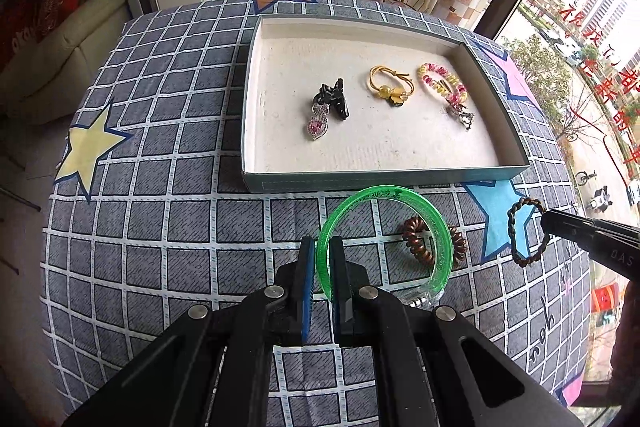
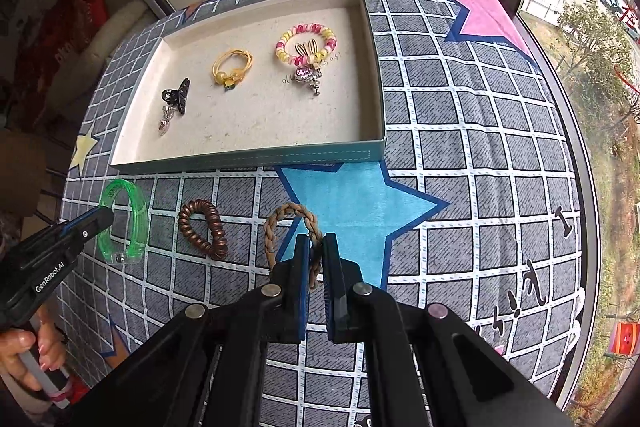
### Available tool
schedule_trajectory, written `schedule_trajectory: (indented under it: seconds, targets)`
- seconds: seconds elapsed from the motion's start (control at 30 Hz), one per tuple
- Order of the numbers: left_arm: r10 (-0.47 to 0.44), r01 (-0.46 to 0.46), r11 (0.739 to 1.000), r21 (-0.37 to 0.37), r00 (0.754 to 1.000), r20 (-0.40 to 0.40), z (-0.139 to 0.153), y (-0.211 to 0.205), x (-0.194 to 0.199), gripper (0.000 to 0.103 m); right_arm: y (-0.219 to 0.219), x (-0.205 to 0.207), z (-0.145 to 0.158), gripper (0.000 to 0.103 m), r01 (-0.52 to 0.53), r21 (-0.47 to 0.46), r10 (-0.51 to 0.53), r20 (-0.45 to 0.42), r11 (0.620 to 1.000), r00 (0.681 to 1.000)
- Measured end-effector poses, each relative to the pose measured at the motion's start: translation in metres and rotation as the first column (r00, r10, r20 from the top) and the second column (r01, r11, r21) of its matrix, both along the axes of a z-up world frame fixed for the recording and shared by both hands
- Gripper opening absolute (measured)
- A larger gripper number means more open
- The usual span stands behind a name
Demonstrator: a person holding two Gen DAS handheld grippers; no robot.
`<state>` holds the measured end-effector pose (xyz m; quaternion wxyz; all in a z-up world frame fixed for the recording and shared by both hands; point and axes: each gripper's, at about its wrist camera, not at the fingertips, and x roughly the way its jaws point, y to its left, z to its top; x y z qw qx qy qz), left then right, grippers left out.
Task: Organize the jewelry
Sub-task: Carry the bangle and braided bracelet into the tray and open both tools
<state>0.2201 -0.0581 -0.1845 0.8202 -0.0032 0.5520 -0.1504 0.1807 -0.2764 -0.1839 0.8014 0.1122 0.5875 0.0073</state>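
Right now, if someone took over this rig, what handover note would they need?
Left tool: shut on the translucent green plastic bangle, raised.
Right tool: shut on the braided tan cord hair loop, raised.
Done: black claw clip with pink gem charm, yellow elastic hair tie and pink-and-yellow spiral hair tie lie in the shallow grey cardboard tray.
Left: place both held pieces in the tray, then the brown spiral hair tie on the checked cloth.
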Motion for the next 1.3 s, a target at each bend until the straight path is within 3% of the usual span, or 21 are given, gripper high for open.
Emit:
schedule_trajectory:
  seconds: [0.5,0.93,1.3]
  targets:
    - [0.006,-0.004,1.0,-0.031,0.996,0.087,0.041,-0.01,0.038,0.019,-0.011,0.049,0.043,0.007,-0.004,0.071,-0.004,0.105,0.997,0.994]
    - [0.052,-0.05,0.998,-0.028,0.996,0.078,0.029,-0.033,0.097,0.019,-0.023,0.112,0.026,0.007,-0.006,0.123,-0.005,0.09,0.992,0.996]
    - [0.087,-0.09,0.996,0.022,0.993,0.084,0.01,-0.052,0.143,0.019,-0.039,0.161,0.0,0.007,0.04,0.204,-0.055,0.067,0.978,0.996]
